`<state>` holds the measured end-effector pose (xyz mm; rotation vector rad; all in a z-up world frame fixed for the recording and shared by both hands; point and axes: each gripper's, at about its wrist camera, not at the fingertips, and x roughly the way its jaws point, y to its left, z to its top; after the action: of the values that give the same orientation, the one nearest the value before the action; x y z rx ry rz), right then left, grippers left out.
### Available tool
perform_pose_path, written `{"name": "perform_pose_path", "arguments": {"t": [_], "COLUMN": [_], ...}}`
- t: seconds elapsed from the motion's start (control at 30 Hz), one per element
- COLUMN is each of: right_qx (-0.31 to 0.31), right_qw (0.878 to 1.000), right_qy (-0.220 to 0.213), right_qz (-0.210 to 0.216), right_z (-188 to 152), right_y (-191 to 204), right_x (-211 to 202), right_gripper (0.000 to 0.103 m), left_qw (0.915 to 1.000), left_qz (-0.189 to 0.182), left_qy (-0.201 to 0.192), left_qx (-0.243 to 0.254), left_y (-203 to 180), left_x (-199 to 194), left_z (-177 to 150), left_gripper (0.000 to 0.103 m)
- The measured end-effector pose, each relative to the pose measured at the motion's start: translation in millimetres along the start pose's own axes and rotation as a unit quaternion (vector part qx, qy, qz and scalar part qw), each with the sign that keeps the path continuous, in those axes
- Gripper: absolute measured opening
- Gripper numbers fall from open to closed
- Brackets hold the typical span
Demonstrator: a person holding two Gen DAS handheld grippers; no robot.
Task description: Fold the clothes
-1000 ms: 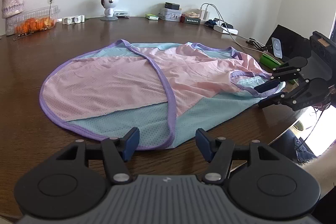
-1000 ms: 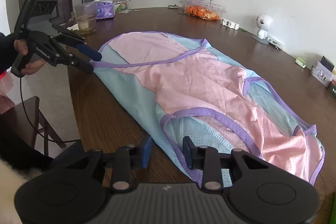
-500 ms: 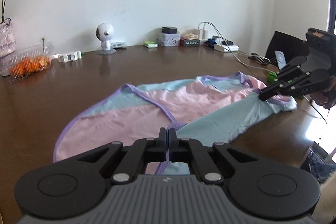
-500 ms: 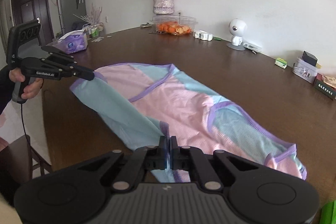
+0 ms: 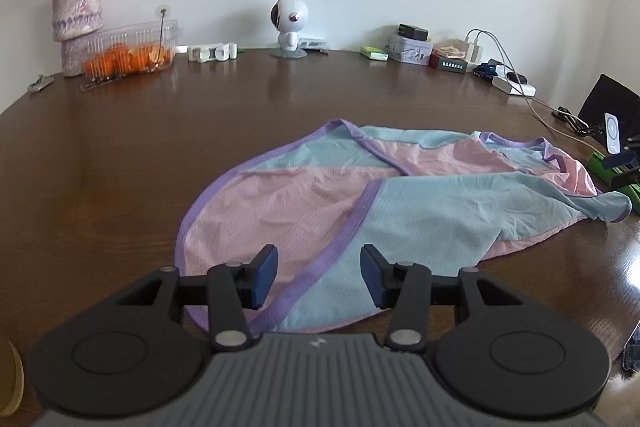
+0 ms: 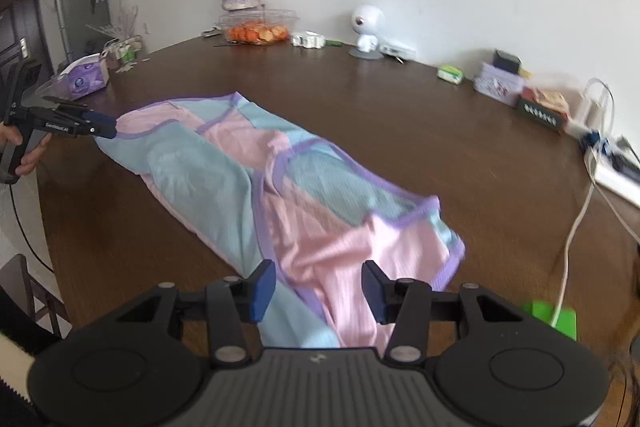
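Note:
A pink and light-blue mesh garment with purple trim (image 5: 360,195) lies on the brown table, its near blue half folded over the pink part; it also shows in the right wrist view (image 6: 280,195). My left gripper (image 5: 318,279) is open and empty, just above the garment's near hem; it appears at the garment's far end in the right wrist view (image 6: 96,125). My right gripper (image 6: 318,291) is open and empty over the other end; its tips show at the right edge of the left wrist view (image 5: 624,167).
Along the wall stand a flower vase (image 5: 76,11), a clear box of oranges (image 5: 128,53), a small white robot figure (image 5: 289,27), boxes and a power strip with cables (image 5: 504,83). A tissue pack (image 6: 86,79) and a green object (image 6: 556,319) lie near table edges.
Both grippers were shut on the garment's near edge and carried it over the rest. Now both have opened and let go; the folded garment lies flat.

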<state>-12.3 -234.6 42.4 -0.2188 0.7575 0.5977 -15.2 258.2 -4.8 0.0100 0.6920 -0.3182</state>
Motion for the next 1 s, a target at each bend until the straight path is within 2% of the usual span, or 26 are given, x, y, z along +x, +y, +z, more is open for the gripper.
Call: {"name": "perform_pose_path", "arguments": {"t": [0.13,0.2,0.27,0.33,0.37,0.4,0.43,0.53,0.63,0.73,0.8,0.83,0.93,1.0], "right_qx": [0.013,0.007,0.001,-0.004,-0.007,-0.01,-0.013,-0.043,-0.074,-0.095,-0.121,-0.13,-0.098,-0.063], "right_qw": [1.0,1.0,1.0,1.0,1.0,1.0,1.0,0.999,0.997,0.994,0.99,0.988,0.993,0.997], "right_qy": [0.001,0.003,0.005,0.007,0.008,0.009,0.01,0.015,0.026,0.041,0.051,0.048,-0.006,-0.035], "right_qz": [-0.007,-0.005,-0.002,0.0,0.001,0.003,0.004,0.008,-0.018,-0.024,-0.05,-0.068,-0.058,-0.004], "right_z": [-24,-26,-28,-31,-32,-33,-34,-17,5,15,13,13,14,7], "right_y": [2,2,3,3,3,3,4,-9,-26,-33,-30,-27,-21,-17], "right_x": [-4,-2,0,2,3,3,4,0,6,27,40,41,14,-2], "right_gripper": [0.046,0.046,0.046,0.043,0.018,0.002,0.003,0.003,0.004,0.012,0.016,0.016,0.017,0.02], "left_qw": [0.9995,0.9994,0.9989,0.9984,0.9982,0.998,0.9978,0.9964,0.9955,0.9953,0.9951,0.9951,0.9949,0.9954], "left_qz": [0.029,0.032,0.044,0.054,0.057,0.06,0.062,0.074,0.08,0.08,0.083,0.086,0.094,0.09], "left_qy": [0.006,0.003,0.001,-0.004,-0.007,-0.011,-0.013,-0.022,-0.021,-0.018,-0.02,-0.022,-0.026,-0.027], "left_qx": [0.005,0.012,0.019,0.017,0.016,0.015,0.018,0.034,0.047,0.052,0.048,0.043,0.024,0.021], "left_y": [1,-1,-2,1,1,2,2,-1,-2,-4,-4,-3,-1,-2], "left_x": [7,7,7,6,6,6,6,8,11,10,9,7,-1,-4], "left_z": [-8,-10,-11,-11,-11,-11,-11,-12,-9,-8,-8,-9,-10,-10], "left_gripper": [0.052,0.049,0.025,0.019,0.015,0.012,0.009,0.008,0.007,0.009,0.009,0.009,0.012,0.021]}}
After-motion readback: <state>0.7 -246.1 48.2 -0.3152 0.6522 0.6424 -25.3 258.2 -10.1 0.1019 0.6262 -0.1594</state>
